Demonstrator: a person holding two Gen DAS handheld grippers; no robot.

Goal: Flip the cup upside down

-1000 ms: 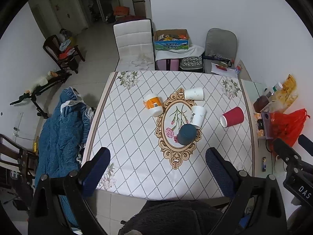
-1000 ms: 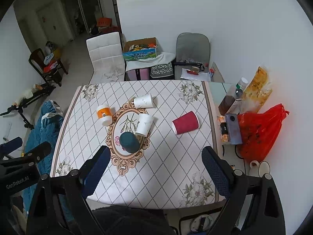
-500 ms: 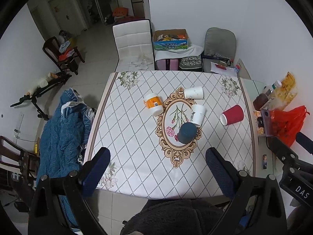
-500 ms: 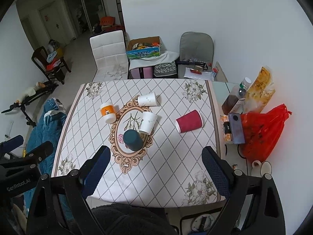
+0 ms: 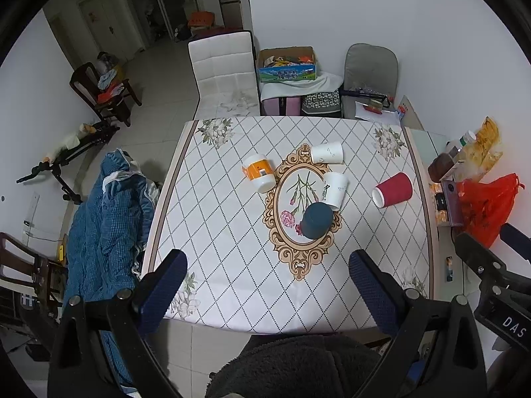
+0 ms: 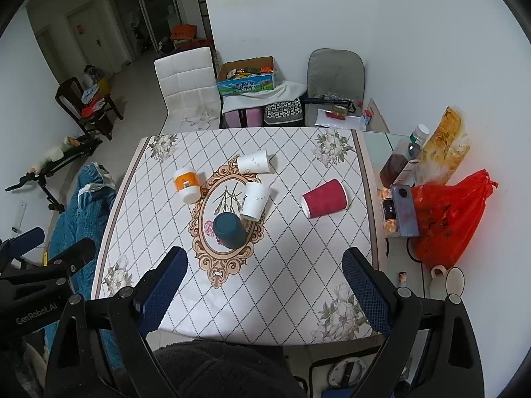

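Both grippers are showing matte black frames with silver screws at the joints. The left gripper and right gripper are wearing dark blue textured fingers. White lettering is showing on the black bodies. A dark fleecy sleeve is covering the person.

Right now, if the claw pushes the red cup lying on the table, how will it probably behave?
The red cup lies on its side on the table, so a sideways push would probably make it roll, curving because it tapers. It looks like paper: likely light, and its open rim may dent if squeezed hard.
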